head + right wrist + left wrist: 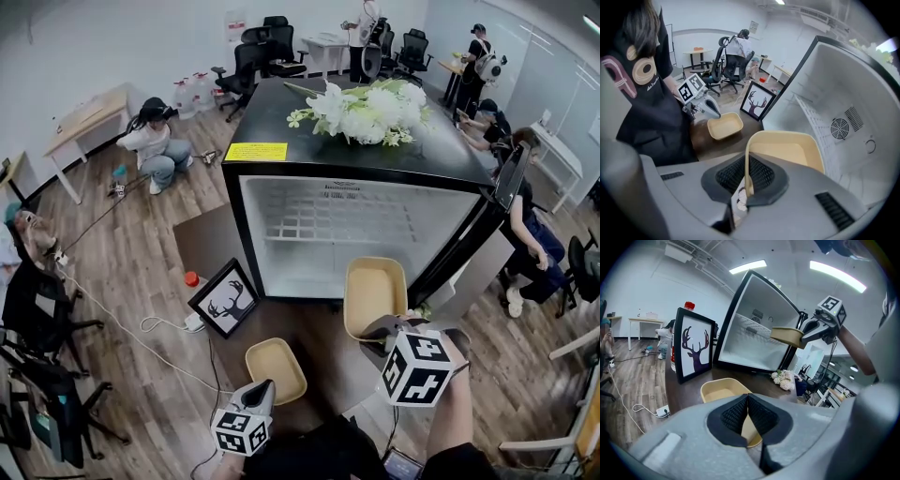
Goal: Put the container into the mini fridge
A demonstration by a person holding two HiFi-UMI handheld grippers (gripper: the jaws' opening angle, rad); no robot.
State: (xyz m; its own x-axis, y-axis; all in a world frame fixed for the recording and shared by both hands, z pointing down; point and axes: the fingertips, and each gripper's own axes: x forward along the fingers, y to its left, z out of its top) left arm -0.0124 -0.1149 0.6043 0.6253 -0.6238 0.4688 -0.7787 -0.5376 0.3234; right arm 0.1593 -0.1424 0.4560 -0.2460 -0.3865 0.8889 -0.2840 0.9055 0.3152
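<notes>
The black mini fridge (352, 225) stands open on the dark table, its white inside empty, with a wire shelf. My right gripper (380, 330) is shut on the near rim of a yellow container (374, 292), held in the air in front of the opening. In the right gripper view the container's (787, 150) wall stands pinched between the pads (759, 176), with the fridge (843, 126) just beyond. A second yellow container (276, 367) lies on the table. My left gripper (262, 386) hovers at its near edge, shut with nothing between its pads (733, 416).
A framed deer picture (225, 300) and a red-capped bottle (191, 278) stand left of the fridge. The fridge door (487, 234) hangs open at the right. White flowers (366, 111) lie on the fridge top, a small bunch (783, 379) on the table. People and chairs surround the table.
</notes>
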